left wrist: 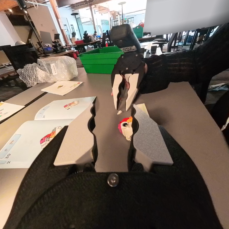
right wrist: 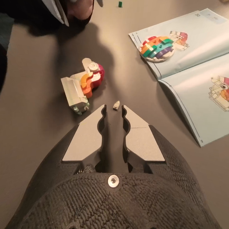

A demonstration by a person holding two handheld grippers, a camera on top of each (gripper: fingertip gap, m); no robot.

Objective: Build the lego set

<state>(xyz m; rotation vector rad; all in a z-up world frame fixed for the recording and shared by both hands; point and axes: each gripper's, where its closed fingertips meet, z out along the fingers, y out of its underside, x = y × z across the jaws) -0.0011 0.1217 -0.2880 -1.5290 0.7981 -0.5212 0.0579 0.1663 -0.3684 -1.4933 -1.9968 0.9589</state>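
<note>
A small white piece (right wrist: pixel 116 106) lies on the grey table just ahead of my right gripper (right wrist: pixel 114 107), which is open and empty, its tips to either side of the piece. The piece also shows in the left wrist view (left wrist: pixel 119 112), under the right gripper (left wrist: pixel 122 109). A white, orange and pink Lego figure (right wrist: pixel 82 85) lies on its side to the left; in the left wrist view (left wrist: pixel 125 127) it rests by my left gripper's right finger. My left gripper (left wrist: pixel 113 107) is open and empty. A round rainbow Lego disc (right wrist: pixel 157 48) sits on the open instruction booklet (right wrist: pixel 193 69).
A green bin (left wrist: pixel 100 61) stands at the table's far side, with a bubble-wrapped bundle (left wrist: pixel 49 70) and a closed booklet (left wrist: pixel 63 87) to its left. The open booklet (left wrist: pixel 55 117) lies left of my left gripper. A tiny green piece (right wrist: pixel 119 4) lies far off. The tips of one gripper are about 12 cm away from the tips of the other. About 11 cm separates my left fingertips from the round rainbow Lego disc (right wrist: pixel 157 48).
</note>
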